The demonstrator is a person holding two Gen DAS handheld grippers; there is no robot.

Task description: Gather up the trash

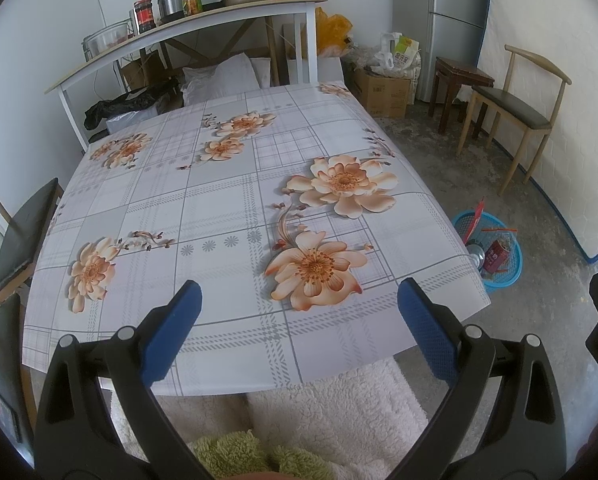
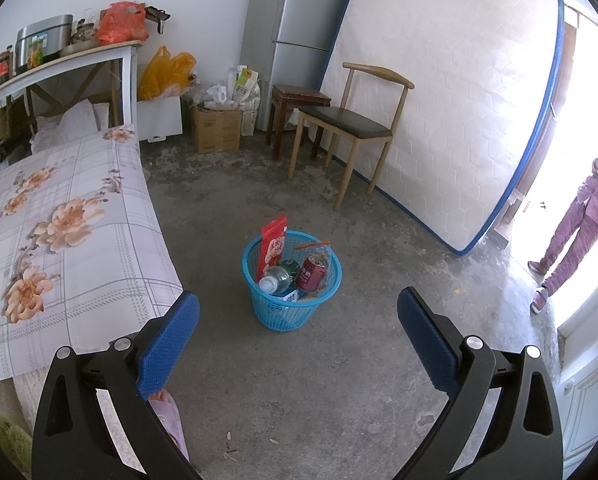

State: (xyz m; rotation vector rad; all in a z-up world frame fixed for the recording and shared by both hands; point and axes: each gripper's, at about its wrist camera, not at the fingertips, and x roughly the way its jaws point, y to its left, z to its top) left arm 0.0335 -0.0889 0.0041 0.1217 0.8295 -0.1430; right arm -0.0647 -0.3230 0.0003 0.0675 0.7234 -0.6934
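While both grippers hold their jaws spread and empty, the left gripper (image 1: 299,320) hangs over the table (image 1: 219,208), and the right gripper (image 2: 299,328) faces the basket (image 2: 287,316) just ahead between its jaws on the floor (image 2: 339,380), where a can (image 2: 311,273) and bottle (image 2: 277,280) lie tilted and a packet (image 2: 273,246) stands upright.

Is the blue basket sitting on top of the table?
No, the blue basket stands on the floor beside the table, with a can and bottle inside.
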